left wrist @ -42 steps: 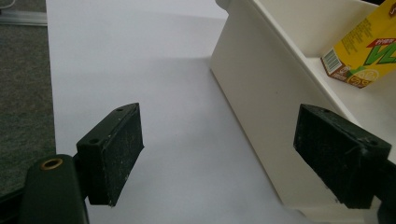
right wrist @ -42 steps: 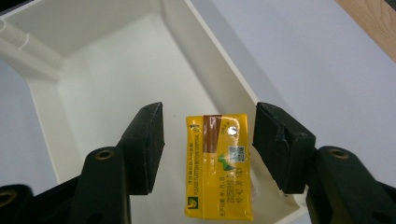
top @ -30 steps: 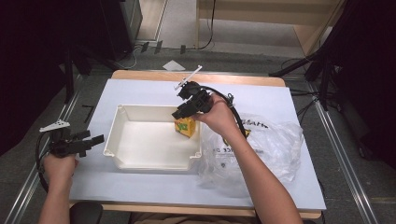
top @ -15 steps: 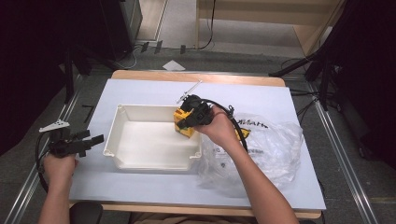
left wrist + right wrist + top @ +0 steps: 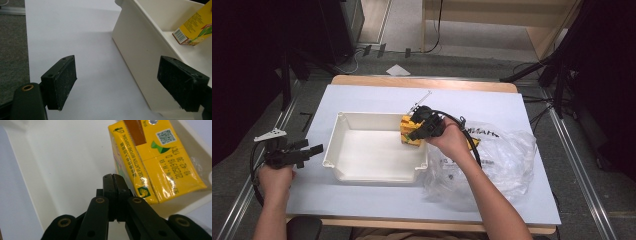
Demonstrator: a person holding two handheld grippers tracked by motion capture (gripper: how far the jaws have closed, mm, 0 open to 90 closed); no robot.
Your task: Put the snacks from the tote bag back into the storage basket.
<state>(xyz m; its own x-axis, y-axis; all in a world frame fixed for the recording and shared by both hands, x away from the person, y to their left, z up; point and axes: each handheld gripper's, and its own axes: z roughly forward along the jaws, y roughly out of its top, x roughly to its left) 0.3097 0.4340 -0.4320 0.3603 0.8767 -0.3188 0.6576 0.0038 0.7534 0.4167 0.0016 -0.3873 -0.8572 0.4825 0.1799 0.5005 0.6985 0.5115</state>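
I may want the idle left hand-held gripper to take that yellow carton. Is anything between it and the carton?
Yes. The white tray's near side wall stands between the open left hand-held gripper and the yellow carton inside the tray. The right hand-held gripper also sits at the carton, jaws shut.

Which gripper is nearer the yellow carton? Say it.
Right. The right gripper is at the yellow carton in the tub; the left gripper is beyond the tub's far side.
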